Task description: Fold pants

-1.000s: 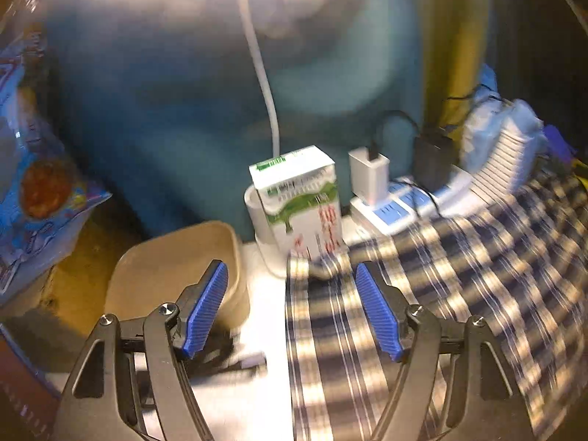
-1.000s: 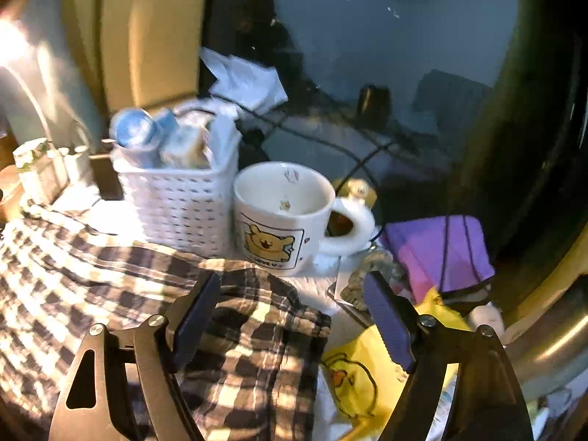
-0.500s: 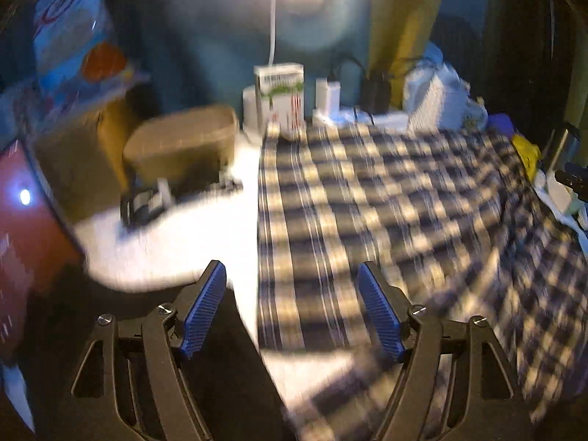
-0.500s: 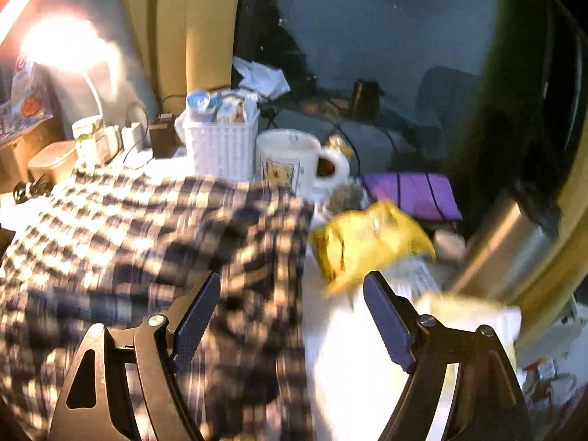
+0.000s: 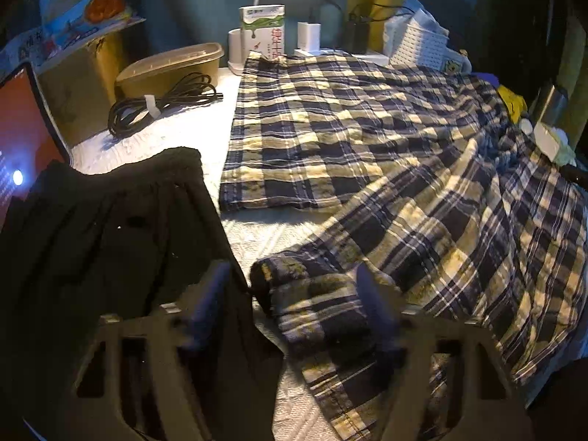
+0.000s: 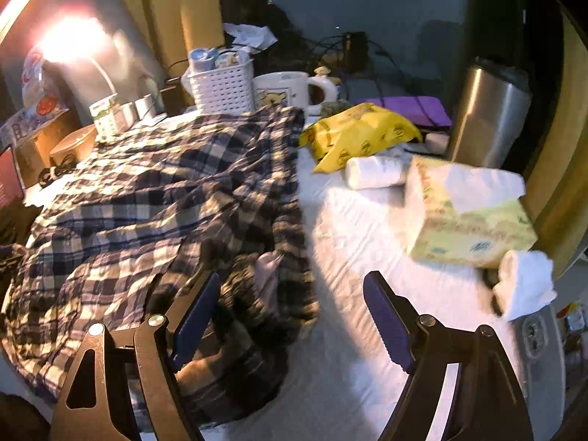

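The plaid pants (image 5: 367, 147) lie spread over a white table cover (image 5: 257, 235), one leg flat toward the back, the other rumpled toward the front. My left gripper (image 5: 294, 308) is open, its jaws straddling the near leg's hem (image 5: 308, 294) from just above. In the right wrist view the pants (image 6: 165, 198) fill the left half, the waist end bunched near the front. My right gripper (image 6: 290, 316) is open and empty at the right edge of the bunched waist.
A black garment (image 5: 103, 242) lies at the left front, with a coiled cable (image 5: 161, 103), a lidded tub (image 5: 172, 70) and a carton (image 5: 262, 29) behind. On the right are a white basket (image 6: 222, 86), mug (image 6: 283, 90), yellow bag (image 6: 360, 132), tissue box (image 6: 470, 213) and steel flask (image 6: 488, 114).
Both grippers have pulled back from the far edge of the pants toward the near side. Both stayed open. The pants now lie spread out behind them.
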Demonstrator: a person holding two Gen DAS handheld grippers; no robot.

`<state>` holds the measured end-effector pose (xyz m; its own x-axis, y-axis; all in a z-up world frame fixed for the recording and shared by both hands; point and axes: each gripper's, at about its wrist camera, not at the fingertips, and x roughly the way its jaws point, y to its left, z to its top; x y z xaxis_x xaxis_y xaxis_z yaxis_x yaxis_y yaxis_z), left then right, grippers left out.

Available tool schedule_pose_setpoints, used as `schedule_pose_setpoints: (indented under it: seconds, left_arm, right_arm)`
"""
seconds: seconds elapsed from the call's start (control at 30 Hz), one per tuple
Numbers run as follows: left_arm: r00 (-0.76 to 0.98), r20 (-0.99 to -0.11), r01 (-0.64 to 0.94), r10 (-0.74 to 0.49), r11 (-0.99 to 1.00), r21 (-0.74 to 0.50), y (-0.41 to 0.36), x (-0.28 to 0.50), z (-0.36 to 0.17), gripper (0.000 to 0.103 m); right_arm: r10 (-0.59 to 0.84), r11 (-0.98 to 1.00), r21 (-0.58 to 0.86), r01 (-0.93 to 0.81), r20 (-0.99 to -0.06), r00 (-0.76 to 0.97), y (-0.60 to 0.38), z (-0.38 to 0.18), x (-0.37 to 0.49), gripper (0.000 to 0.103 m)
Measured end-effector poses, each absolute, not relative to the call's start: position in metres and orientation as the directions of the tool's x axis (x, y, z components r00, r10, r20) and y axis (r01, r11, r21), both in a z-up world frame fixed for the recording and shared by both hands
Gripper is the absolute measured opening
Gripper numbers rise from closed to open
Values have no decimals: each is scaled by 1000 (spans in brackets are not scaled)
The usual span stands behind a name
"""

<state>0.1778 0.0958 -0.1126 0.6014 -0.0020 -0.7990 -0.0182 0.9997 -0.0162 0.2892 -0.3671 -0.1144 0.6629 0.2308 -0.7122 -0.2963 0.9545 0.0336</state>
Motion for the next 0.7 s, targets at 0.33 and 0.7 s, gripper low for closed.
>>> schedule_pose_setpoints:
  seconds: [0.33, 0.7]
  left_arm:
    - [635, -771, -68, 44, 998, 0, 108, 192, -109, 2]
    - [627, -777, -72, 58, 997, 17, 131, 256, -101, 4]
  right_arm:
    - [176, 952, -47, -301, -724, 667, -347, -122, 276, 18]
    - [138, 970, -51, -238, -689, 712, -353, -95, 253, 6]
